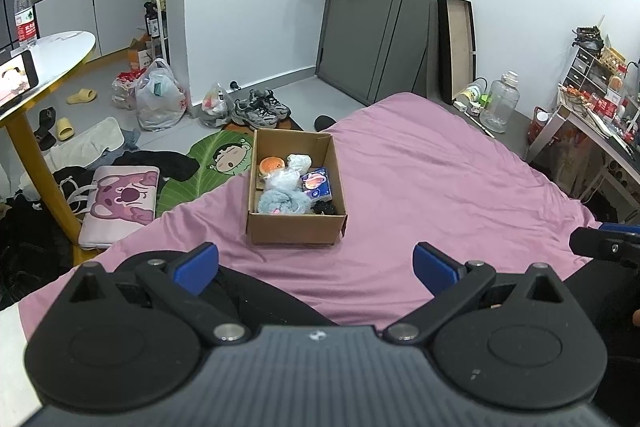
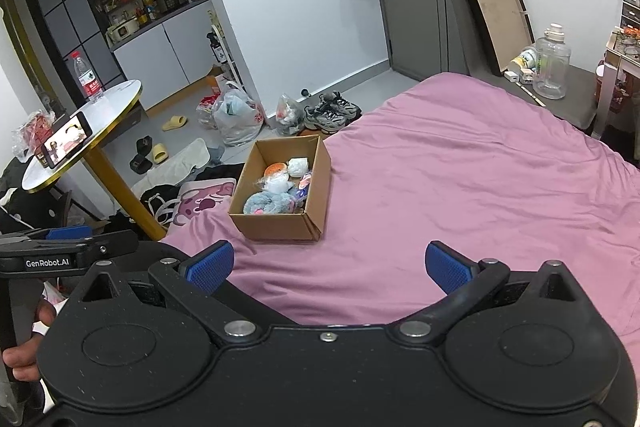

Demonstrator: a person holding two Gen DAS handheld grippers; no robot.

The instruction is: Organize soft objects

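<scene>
A brown cardboard box (image 1: pixel 296 183) sits open-topped on the pink bedsheet (image 1: pixel 420 179), near the bed's left edge and a little way ahead of you. Inside it lie the soft things you are sorting: an orange bun-shaped squishy toy (image 1: pixel 272 165) at the far left, a crumpled white bundle (image 1: pixel 301 161) beside it, a fluffy grey-blue plush (image 1: pixel 282 202) at the near side, a blue printed tissue pack (image 1: pixel 318 183) to the right, and something small and black (image 1: pixel 325 207) in the near right corner. A clear wrapped item lies between them; what it is cannot be told. No loose soft objects show on the sheet around the box. Your left gripper (image 1: pixel 316 265) hangs above the near part of the bed with its blue fingers (image 1: pixel 198 267) spread wide, nothing between them. Your right gripper (image 2: pixel 330 267) is just beside it to the right, equally released and empty. Both point toward the box from well apart. By the look of it, either the gathering is done, or the contents wait to be lifted out and arranged. For the next move, carry one gripper forward over the open top, lower it straight down onto a single item, and close gently, since these things squash easily. Beyond the bed's left edge the floor is scattered with bags, shoes and clothes, and a round white bench (image 2: pixel 80 131) on a yellow leg stands at the left.
</scene>
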